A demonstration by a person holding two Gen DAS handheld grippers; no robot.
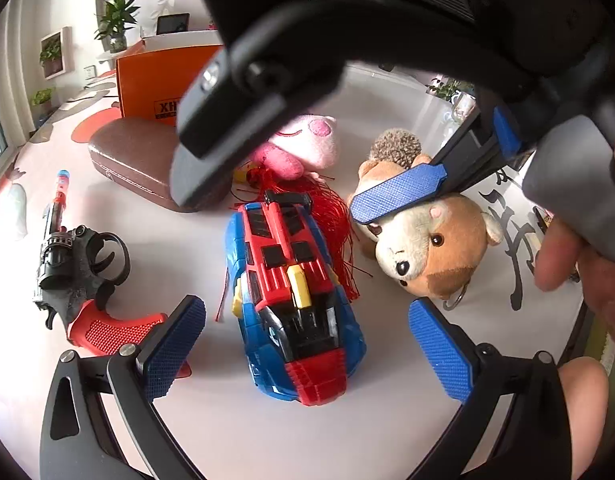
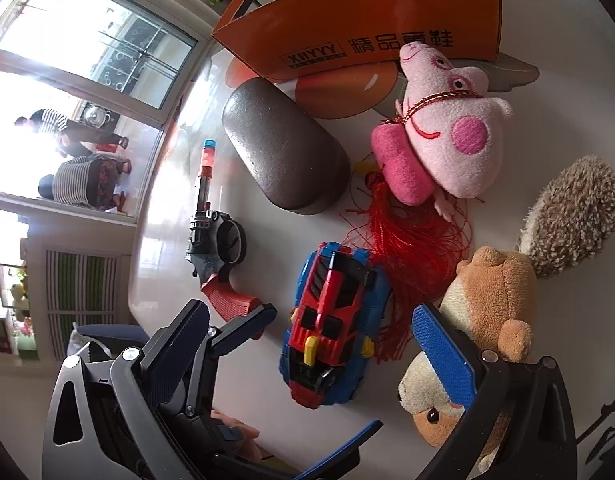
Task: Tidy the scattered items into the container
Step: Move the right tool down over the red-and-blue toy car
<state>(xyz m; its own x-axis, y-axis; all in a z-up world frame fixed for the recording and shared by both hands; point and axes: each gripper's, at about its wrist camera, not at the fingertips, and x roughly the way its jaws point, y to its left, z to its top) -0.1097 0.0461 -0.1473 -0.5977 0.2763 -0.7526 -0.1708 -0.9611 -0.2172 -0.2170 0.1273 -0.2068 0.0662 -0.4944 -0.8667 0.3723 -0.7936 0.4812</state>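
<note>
A blue and red toy car [image 1: 295,300] [image 2: 331,328] lies on the white table between the blue pads of my open left gripper [image 1: 307,344]. My right gripper [image 2: 311,348] is open above the car, its right pad next to a brown squirrel plush [image 2: 483,332] [image 1: 431,236]. A pink pig plush [image 2: 443,136] [image 1: 303,144] with a red tassel [image 2: 411,236], a toy revolver [image 1: 79,276] [image 2: 219,244] and a brown glasses case [image 2: 283,148] [image 1: 135,156] lie around. The orange cardboard box [image 2: 371,28] [image 1: 155,76] stands at the far edge.
The right gripper's body [image 1: 347,40] hangs over the toys in the left wrist view. A window [image 2: 67,80] with people behind it is at the left. Potted plants [image 1: 115,20] stand behind the box. Paper with black calligraphy [image 1: 515,240] lies at the right.
</note>
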